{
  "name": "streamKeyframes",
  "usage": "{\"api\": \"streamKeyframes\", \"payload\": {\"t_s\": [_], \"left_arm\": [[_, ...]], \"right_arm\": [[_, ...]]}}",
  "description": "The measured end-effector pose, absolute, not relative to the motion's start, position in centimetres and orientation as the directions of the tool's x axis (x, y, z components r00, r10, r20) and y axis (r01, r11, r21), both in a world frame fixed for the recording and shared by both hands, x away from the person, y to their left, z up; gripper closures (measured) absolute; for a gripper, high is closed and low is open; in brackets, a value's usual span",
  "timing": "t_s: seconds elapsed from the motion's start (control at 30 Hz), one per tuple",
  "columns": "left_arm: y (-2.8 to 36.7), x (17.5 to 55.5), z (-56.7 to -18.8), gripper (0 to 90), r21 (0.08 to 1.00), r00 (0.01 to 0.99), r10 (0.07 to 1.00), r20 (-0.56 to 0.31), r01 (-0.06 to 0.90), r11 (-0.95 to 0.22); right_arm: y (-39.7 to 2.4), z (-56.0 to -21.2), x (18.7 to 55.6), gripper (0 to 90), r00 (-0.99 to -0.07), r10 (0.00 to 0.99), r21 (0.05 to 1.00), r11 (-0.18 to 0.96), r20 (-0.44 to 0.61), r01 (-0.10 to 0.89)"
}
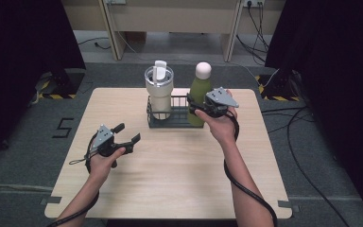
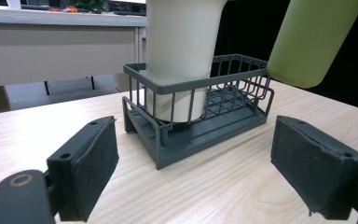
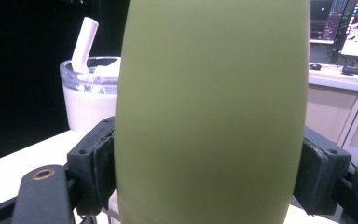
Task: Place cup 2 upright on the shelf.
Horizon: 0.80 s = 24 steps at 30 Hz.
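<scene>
Right gripper [image 1: 199,107] jaws pinching the matte green bottle [image 1: 200,92], tilted above the dark wire basket's [image 1: 157,124] empty half, beside the cream tumbler [image 1: 159,94]. Best straightened, then lowered slowly clear of the rim. Left gripper [image 1: 126,135] jaws spread, idle nearby.

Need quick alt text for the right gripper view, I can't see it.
The right gripper has both black pads clamped on a green bottle. Behind it at left stands a cream tumbler with a white straw, on the light wooden table.
</scene>
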<state>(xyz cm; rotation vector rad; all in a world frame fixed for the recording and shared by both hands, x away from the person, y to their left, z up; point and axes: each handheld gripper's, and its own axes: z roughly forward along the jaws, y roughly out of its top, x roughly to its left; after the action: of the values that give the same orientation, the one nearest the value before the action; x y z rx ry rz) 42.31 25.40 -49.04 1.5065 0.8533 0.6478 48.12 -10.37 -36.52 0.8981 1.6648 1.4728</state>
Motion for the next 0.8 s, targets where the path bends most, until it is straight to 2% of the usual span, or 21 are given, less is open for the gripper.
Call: {"api": "streamKeyframes", "payload": {"t_s": [0.8], "left_arm": [[25.4, 42.3, -49.0, 14.1, 0.989, 0.568, 0.818, -0.086, 0.146, 0.003]], "right_arm": [[-10.0, -34.1, 49.7, 22.0, -0.468, 0.881, 0.996, 0.092, -0.076, 0.013]]}}
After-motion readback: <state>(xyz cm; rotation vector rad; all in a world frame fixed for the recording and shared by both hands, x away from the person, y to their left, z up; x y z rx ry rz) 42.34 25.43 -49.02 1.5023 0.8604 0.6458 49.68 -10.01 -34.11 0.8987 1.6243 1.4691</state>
